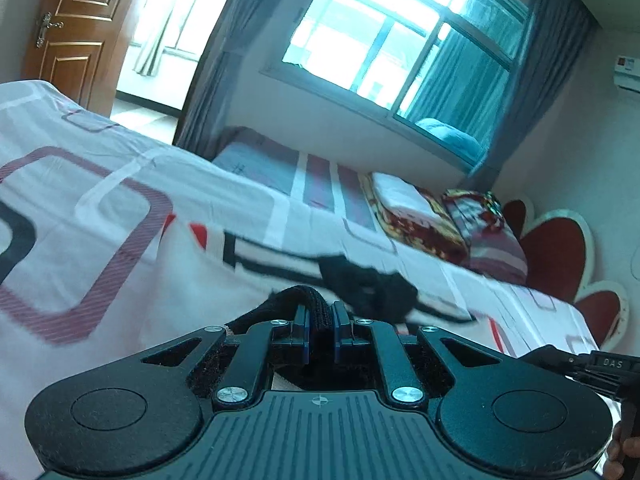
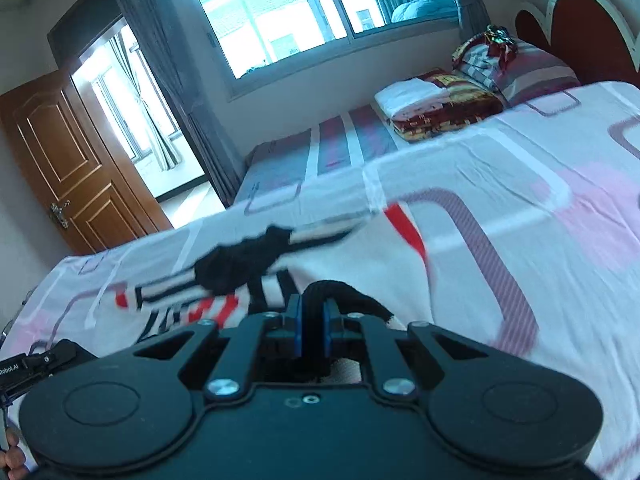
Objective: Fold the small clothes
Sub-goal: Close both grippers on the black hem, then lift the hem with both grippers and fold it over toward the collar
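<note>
A small white garment with black and red stripes and black trim (image 1: 240, 264) hangs stretched over the bed between my two grippers. My left gripper (image 1: 320, 322) is shut on its black ribbed edge (image 1: 308, 300). My right gripper (image 2: 313, 320) is shut on the same black edge (image 2: 340, 292) at the other end. A bunched black part of the garment shows ahead in the left wrist view (image 1: 368, 284) and in the right wrist view (image 2: 240, 260). The lower part of the garment is hidden behind the gripper bodies.
The bed (image 2: 520, 208) with a white, pink and grey patterned sheet lies below. Folded blankets and pillows (image 2: 448, 104) are stacked by the red headboard (image 2: 584, 28). A window (image 1: 400, 36) with grey curtains and a brown door (image 2: 60, 160) stand beyond.
</note>
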`<state>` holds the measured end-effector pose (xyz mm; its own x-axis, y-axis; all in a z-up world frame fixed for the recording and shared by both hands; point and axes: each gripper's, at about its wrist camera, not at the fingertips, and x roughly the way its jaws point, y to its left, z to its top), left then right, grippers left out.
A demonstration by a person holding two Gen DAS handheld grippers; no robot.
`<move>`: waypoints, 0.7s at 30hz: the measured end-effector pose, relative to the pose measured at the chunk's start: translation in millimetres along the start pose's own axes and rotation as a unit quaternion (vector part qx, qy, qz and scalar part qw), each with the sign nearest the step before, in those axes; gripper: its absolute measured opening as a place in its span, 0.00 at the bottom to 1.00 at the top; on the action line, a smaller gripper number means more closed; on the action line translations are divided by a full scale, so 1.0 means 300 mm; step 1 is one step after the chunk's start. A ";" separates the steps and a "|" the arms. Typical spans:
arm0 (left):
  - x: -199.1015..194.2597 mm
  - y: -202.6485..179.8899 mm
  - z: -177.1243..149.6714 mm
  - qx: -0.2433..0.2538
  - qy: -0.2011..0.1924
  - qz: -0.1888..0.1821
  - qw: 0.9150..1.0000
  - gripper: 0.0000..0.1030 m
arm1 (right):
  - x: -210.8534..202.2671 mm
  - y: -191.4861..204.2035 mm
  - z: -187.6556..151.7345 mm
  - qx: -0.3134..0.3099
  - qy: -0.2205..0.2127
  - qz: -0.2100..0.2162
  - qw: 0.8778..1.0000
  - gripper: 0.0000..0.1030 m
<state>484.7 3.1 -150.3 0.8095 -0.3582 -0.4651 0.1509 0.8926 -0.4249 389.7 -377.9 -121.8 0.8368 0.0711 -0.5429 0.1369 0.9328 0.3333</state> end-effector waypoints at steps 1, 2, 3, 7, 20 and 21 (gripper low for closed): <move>0.032 0.001 0.014 -0.001 -0.002 0.005 1.000 0.10 | 0.022 0.004 0.018 -0.001 -0.003 0.001 1.000 0.10; 0.060 0.005 0.027 -0.004 -0.002 0.009 1.000 0.10 | 0.046 0.006 0.040 0.000 -0.006 0.003 1.000 0.10; 0.093 0.012 0.040 -0.011 -0.002 0.014 1.000 0.10 | 0.069 0.007 0.058 0.000 -0.007 0.004 1.000 0.10; 0.212 0.029 0.071 -0.020 0.008 0.036 0.999 0.10 | 0.190 -0.001 0.112 -0.002 0.001 0.001 1.000 0.10; 0.433 0.050 0.130 -0.031 0.069 0.074 0.994 0.37 | 0.469 -0.087 0.170 0.034 0.059 -0.031 0.997 0.37; 0.422 0.055 0.139 -0.041 0.060 0.074 0.995 0.79 | 0.465 -0.092 0.175 0.037 0.047 -0.038 0.997 0.70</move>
<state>613.2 -16.1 -183.8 0.7453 -0.2585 -0.6146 -0.0164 0.9144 -0.4045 530.5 -412.2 -166.2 0.7692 0.0374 -0.6379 0.2392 0.9088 0.3418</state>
